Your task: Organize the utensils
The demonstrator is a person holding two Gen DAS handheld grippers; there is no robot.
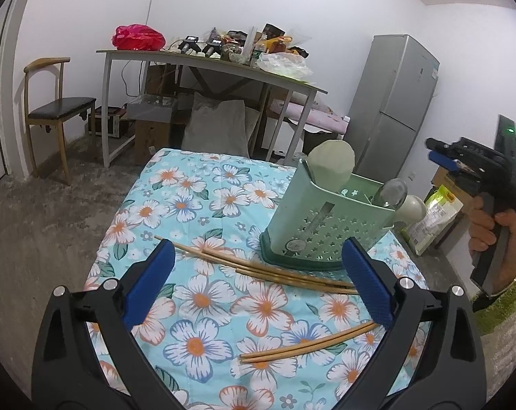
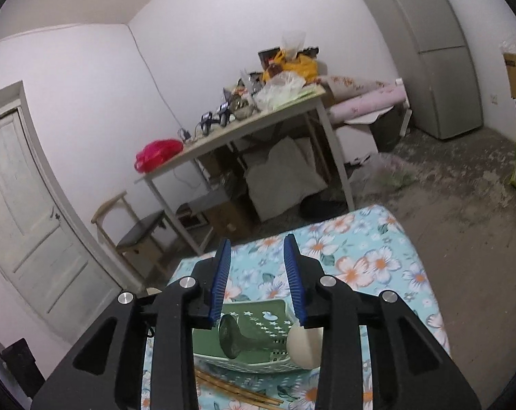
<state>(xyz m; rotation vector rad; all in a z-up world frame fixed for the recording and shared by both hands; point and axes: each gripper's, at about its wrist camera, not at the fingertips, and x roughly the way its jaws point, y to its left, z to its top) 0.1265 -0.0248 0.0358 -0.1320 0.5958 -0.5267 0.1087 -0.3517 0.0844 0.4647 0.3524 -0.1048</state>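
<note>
Left wrist view: the left gripper point(image 1: 258, 273) hangs with jaws spread wide over the floral cloth point(image 1: 196, 198), nothing between them. The green utensil basket point(image 1: 322, 225) is the landmark. One bundle of chopsticks point(image 1: 258, 268) lies just in front of its base; a second pair point(image 1: 309, 345) lies nearer the camera, well apart from it. The right gripper point(image 2: 258, 273) is above the basket, jaws partly apart and empty. A metal spoon point(image 2: 237, 338) and pale ladle point(image 2: 304, 345) stand inside the basket.

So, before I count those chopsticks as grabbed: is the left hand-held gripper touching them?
Apart. The left wrist view shows the left hand-held gripper wide open, pads clear of the chopsticks.
</note>
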